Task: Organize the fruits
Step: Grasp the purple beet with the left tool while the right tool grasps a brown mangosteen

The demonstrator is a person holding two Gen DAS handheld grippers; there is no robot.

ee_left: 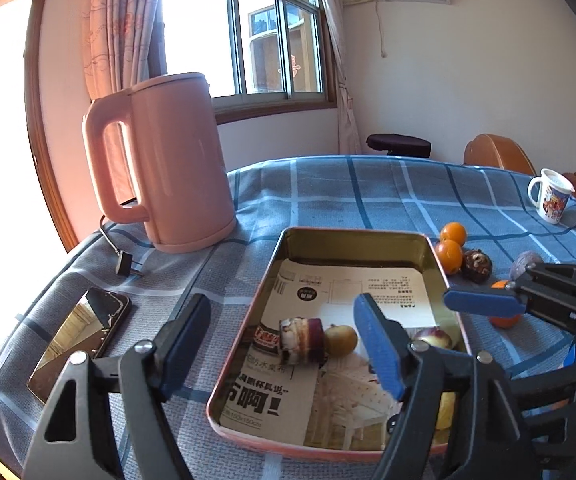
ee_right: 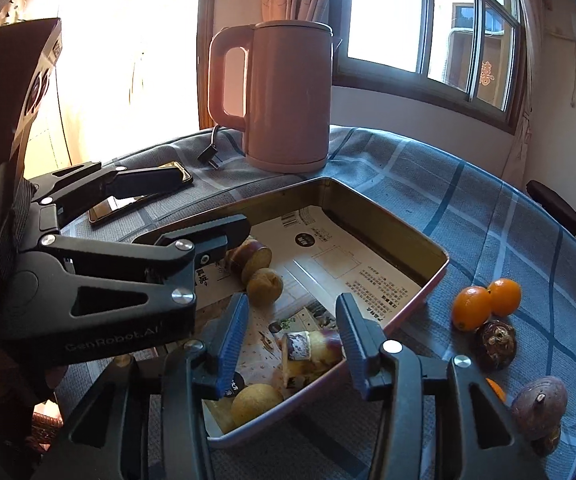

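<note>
A pink-rimmed metal tray [ee_left: 276, 256] [ee_right: 435, 280] lined with printed paper holds a purple cut piece [ee_left: 301, 340] [ee_right: 250, 258], a yellow-brown round fruit [ee_left: 340, 340] [ee_right: 264, 286], another cut piece [ee_right: 307, 350] [ee_left: 433, 338] and a yellow fruit [ee_right: 256, 404]. My left gripper [ee_left: 284, 344] is open and empty above the tray's near left part. My right gripper [ee_right: 291, 340] is open and empty over the tray's near corner, above the cut piece. Two oranges [ee_left: 449, 246] [ee_right: 485, 304], a dark brown fruit [ee_left: 476, 266] [ee_right: 495, 344] and a purple fruit [ee_right: 539, 404] lie on the cloth right of the tray.
A pink kettle [ee_left: 164, 160] [ee_right: 288, 96] stands behind the tray, its plug [ee_left: 126, 264] on the checked cloth. A phone [ee_left: 80, 344] [ee_right: 136, 200] lies left of the tray. A printed mug [ee_left: 551, 196] stands far right. The other gripper shows in each view.
</note>
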